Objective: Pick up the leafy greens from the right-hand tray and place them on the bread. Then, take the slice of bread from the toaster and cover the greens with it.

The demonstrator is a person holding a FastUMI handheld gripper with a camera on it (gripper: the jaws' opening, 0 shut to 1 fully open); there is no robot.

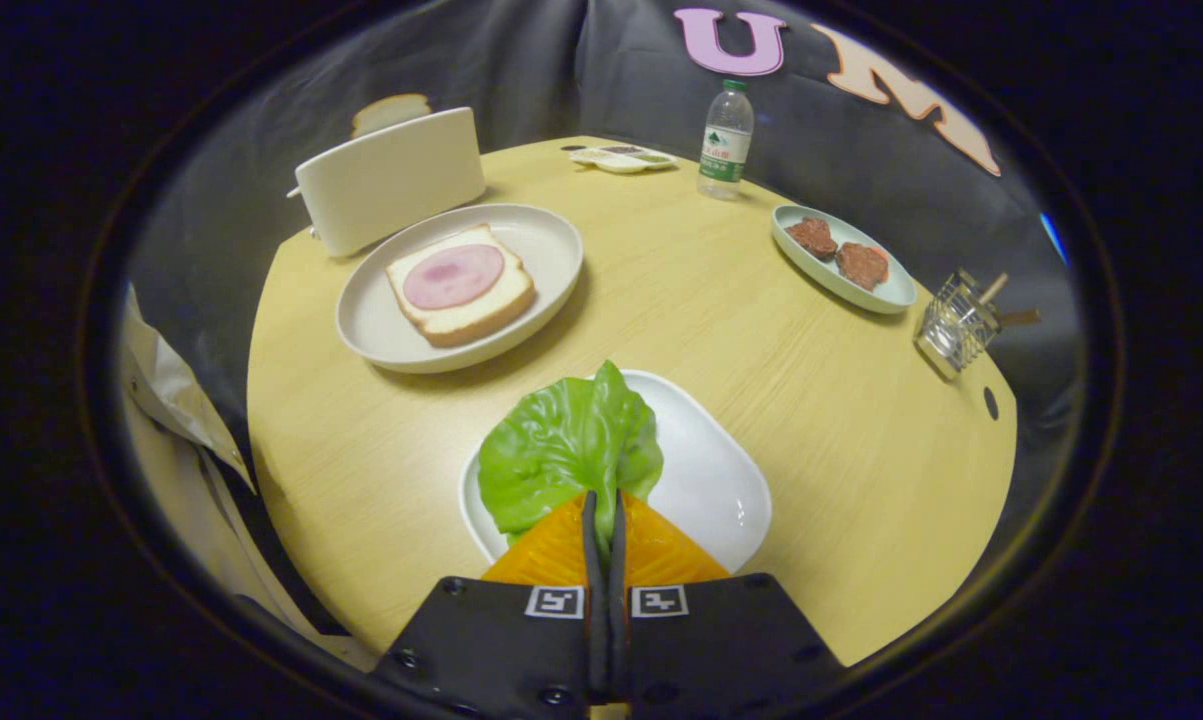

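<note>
Gripper (604,500) has its fingers pinched nearly together on the near edge of the lettuce leaf (566,455), with the leaf's stem edge caught in the thin slot between them. The leaf stands up off the white tray (721,480), right over it, so the grasp looks made and a lift looks underway, judging by its raised posture.

To do this step well: keep the pinch firm, since the leaf is thin and floppy and could slip or fold; raise it clear of the tray rim, then carry it forward and left to the bread slice (461,285) on the round plate (551,250). Centre it over the pink ham round (453,276) before letting go, and go low so it does not flutter off.

The leaf is glossy, veined and ruffled, probably a plastic prop. The bread is thick and square with a pale crust. The tray is glossy, rounded-rectangular ceramic. The toaster (391,180) is a smooth white box behind the plate, with a second slice (391,110) poking out of the top. The table (711,300) is a round top with light wood grain.
</note>
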